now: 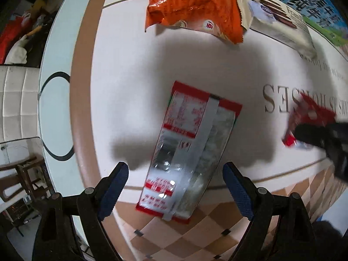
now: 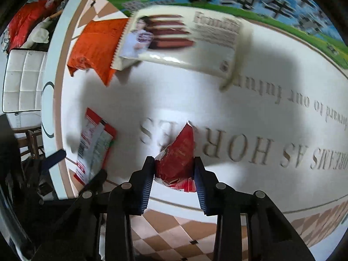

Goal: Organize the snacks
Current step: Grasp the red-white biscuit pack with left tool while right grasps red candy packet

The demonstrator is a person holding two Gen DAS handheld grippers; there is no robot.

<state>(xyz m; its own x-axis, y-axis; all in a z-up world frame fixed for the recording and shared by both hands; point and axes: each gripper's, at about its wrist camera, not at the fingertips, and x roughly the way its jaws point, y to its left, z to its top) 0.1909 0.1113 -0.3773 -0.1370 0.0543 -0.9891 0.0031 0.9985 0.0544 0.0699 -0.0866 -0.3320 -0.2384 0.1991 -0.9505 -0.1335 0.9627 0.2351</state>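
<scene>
Hanging over a round table (image 1: 130, 69) printed in white with a tan ring, a pale outer band and a checkered brown border, the left gripper (image 1: 175, 179) stood spread wide, its blue-padded fingers (image 1: 113, 190) on either side of a red-and-clear snack packet (image 1: 187, 152) that lay flat on the white surface, neither pad pressing on it. At far left, beyond the table's edge, a white quilted seat (image 1: 17, 100), a wooden chair (image 1: 24, 174) and a heap of red fabric (image 1: 13, 34) filled the room's darker margin. Farther across the table an orange bag (image 1: 195, 8) lay with its edge tucked against a cream wafer pack (image 1: 276, 24), both resting near a green-and-blue printed sheet (image 1: 322, 15) at the far side. Grey lettering (image 1: 280, 100) ran across the tabletop toward the right, where the right gripper (image 2: 174, 169) was pinching a small red packet (image 2: 178, 158) between its pads, the packet's crumpled lower end squeezed and its pointed tip standing up off the surface over the letters. Soft shadows of both tools fell on the white print. In the right wrist view the red-and-clear packet sat well to the left of the red one, near the tan ring, and the wafer pack appeared blurred.
</scene>
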